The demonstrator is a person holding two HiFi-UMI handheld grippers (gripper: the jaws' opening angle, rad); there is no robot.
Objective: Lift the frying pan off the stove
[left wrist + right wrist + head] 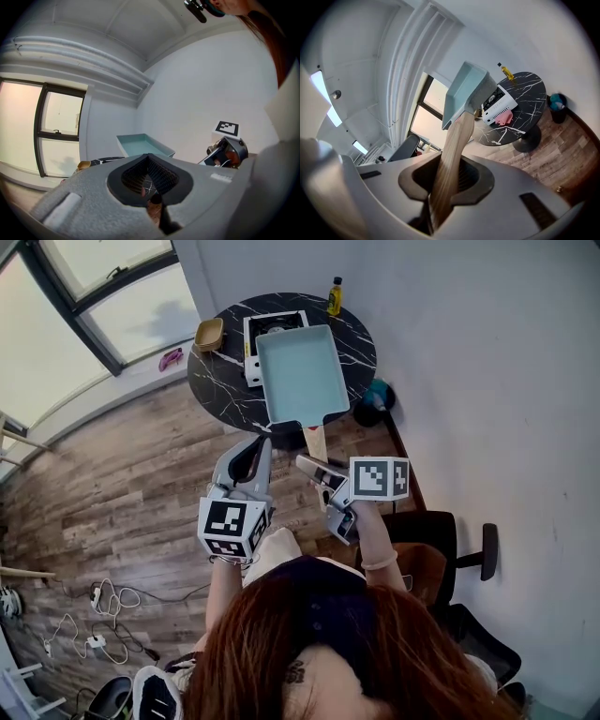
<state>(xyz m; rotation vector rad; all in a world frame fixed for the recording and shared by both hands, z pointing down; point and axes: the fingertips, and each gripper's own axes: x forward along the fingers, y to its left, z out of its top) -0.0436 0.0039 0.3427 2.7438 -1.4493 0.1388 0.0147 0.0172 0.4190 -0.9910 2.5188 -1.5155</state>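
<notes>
A rectangular teal frying pan (302,376) with a wooden handle (318,442) hangs in the air, clear of the white portable stove (272,329) on the round black marble table (220,385). My right gripper (319,470) is shut on the handle's end. In the right gripper view the handle (450,159) runs out between the jaws to the pan (464,91), high above the stove (499,104). My left gripper (258,451) hovers just left of the handle, shut, with nothing in it. From the left gripper view the pan (143,143) shows ahead.
A yellow bottle (335,296) and a wooden bowl (209,335) stand on the table. A blue bin (378,397) sits on the floor by the table's base. A black chair (441,549) is at my right, cables (94,615) on the floor at my left.
</notes>
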